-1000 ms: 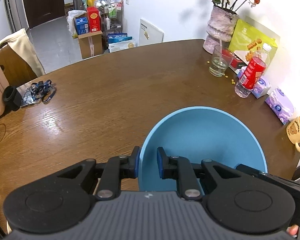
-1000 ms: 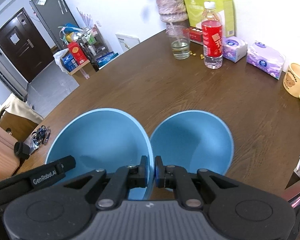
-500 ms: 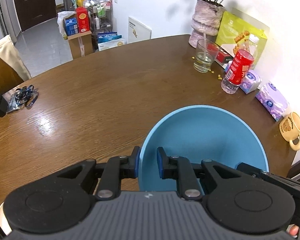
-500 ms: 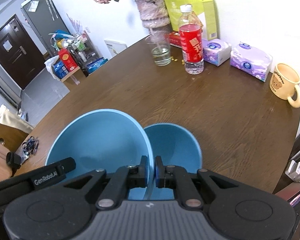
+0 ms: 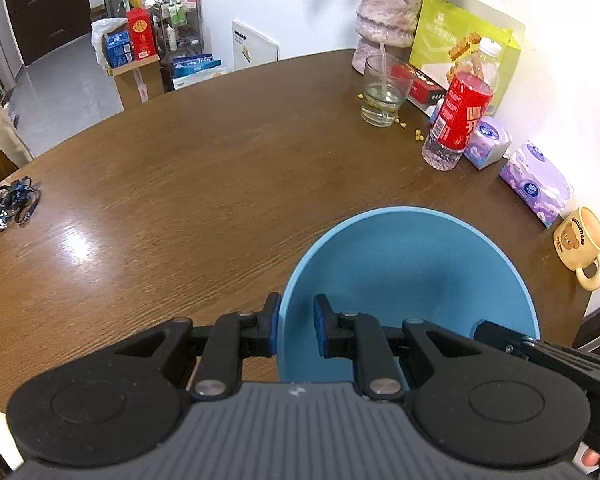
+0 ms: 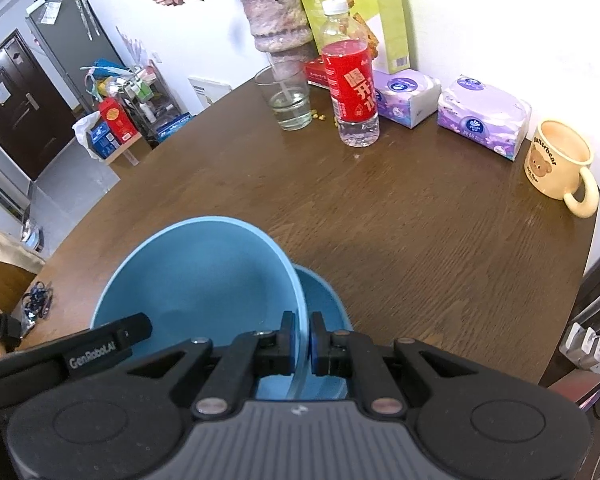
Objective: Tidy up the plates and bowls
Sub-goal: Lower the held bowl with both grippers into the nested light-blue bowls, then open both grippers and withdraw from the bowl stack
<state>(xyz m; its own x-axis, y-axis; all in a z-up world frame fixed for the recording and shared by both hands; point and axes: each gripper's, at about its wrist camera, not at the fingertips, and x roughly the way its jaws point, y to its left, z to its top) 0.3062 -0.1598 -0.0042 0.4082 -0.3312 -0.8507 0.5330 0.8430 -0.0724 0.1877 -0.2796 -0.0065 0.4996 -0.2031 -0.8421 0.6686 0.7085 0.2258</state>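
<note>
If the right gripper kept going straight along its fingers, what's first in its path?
Right gripper is shut on the big blue bowl rim. Straight ahead and down lies bare wooden table; the smaller blue bowl sits just beneath, so it might meet that first.

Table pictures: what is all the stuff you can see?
Big bowl: 1, blue, near table edge, held by both grippers.
Small bowl: 1, blue, partly hidden behind big bowl.
Table: 1, brown wood.
Glass: 1, clear, by the vase.
Bottle: 1, red label, right of glass.
Tissue packs: 2, purple, by the wall.
Mug: 1, cream, far right.
Vase: 1, pinkish, with flowers.
Bag: 1, yellow-green, against wall.
Lanyard: 1, dark blue, table's left edge.
Left gripper: black, shut on big bowl's left rim.
Right gripper: black, shut on its right rim.
</note>
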